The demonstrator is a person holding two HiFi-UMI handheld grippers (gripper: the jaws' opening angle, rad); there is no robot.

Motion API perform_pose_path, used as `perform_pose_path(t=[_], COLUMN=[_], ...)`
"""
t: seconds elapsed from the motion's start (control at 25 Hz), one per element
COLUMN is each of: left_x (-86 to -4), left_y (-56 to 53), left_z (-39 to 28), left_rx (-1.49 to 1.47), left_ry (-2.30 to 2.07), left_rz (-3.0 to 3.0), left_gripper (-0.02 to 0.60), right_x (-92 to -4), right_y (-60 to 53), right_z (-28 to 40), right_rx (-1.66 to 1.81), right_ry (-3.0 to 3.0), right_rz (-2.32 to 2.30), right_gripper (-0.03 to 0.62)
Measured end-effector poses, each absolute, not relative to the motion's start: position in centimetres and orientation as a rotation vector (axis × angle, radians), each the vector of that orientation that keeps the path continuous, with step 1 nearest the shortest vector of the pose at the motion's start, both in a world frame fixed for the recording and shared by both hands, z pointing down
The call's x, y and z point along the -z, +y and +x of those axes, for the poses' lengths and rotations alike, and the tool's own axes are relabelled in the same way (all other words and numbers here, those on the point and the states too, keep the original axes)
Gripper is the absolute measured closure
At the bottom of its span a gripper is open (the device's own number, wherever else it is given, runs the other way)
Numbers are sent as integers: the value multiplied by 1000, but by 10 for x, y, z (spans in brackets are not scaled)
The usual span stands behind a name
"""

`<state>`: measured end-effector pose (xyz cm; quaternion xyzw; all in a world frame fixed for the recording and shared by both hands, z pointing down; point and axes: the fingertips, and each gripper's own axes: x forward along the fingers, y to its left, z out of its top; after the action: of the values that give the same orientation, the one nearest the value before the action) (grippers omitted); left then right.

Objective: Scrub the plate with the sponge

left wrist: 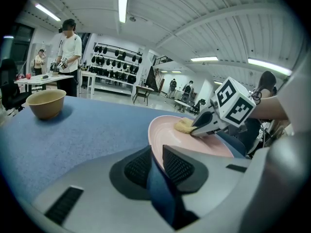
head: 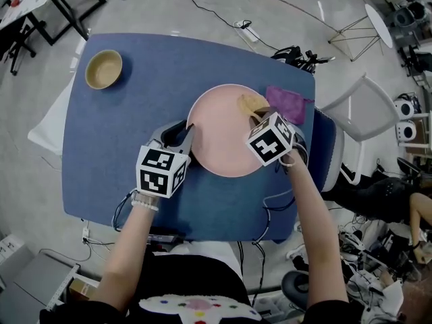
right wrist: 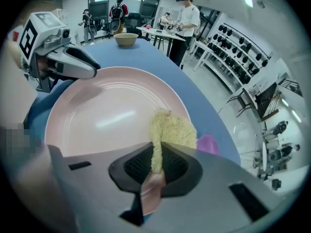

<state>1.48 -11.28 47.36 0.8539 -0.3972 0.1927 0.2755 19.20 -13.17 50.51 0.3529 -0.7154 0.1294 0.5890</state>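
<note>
Scrubbing looks to be the step in hand. Round pale pink plate sits on the blue fabric-topped table, right in front of the person. Left tongs are pressed together on the plate's near left rim, which runs between the jaws, so the plate is held in place. Right tongs pinch a soft yellow sponge by its near end. The sponge's free end rests on the plate's inner face at the far right side, close to the rim. A crumpled purple cloth lies on the table just beside that rim, and a tan bowl stands well apart at the far left corner.

To do this well, I judge the sponge should be pressed flatter against the plate and swept in overlapping arcs toward the centre and the left, since most of the plate's face lies away from it. The left grip needs to be firm so the plate neither slides nor tips under the strokes. The right tongs' narrow pinch on the sponge may slip under hard pressure, so moderate, even force seems wiser
</note>
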Motion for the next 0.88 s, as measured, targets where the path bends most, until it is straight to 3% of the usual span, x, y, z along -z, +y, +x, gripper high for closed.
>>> perform_pose_path(t=[0.88], left_x=[-474], left_y=[-114], left_z=[14], left_rx=[-500], left_ry=[-1071], left_rz=[2289], left_gripper=[502], right_x=[-506], right_y=[-129], right_z=[119], right_rx=[-73], right_ry=[-1762], right_rz=[654], right_gripper=[554])
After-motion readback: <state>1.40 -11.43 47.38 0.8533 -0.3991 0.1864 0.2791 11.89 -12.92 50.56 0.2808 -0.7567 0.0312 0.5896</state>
